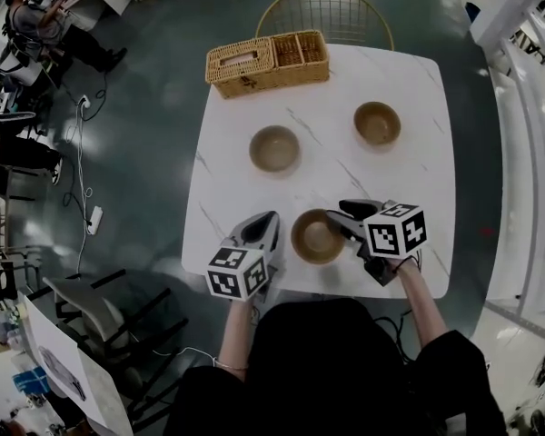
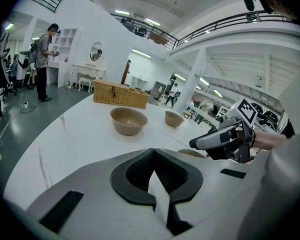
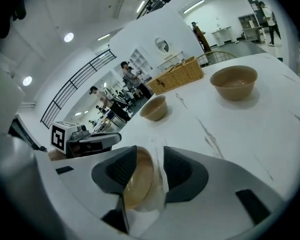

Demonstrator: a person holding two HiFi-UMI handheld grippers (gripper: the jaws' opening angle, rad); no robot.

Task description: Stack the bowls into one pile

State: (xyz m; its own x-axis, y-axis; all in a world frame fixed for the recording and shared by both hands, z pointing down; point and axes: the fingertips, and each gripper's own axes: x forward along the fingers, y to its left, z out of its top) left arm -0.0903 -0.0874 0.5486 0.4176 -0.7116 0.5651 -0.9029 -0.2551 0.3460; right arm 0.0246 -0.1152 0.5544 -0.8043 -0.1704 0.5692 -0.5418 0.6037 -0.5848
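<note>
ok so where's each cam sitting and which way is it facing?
Head view: on the person's head, looking steeply down at the table; shows left gripper, right gripper, arms, torso.
Left gripper view: on the left gripper, looking along its closed jaws across the table toward the basket; right gripper at right.
Right gripper view: on the right gripper, looking along its open jaws, which straddle the near bowl rim; left gripper at left.
Shared: both gripper views show the basket and far bowls.
</note>
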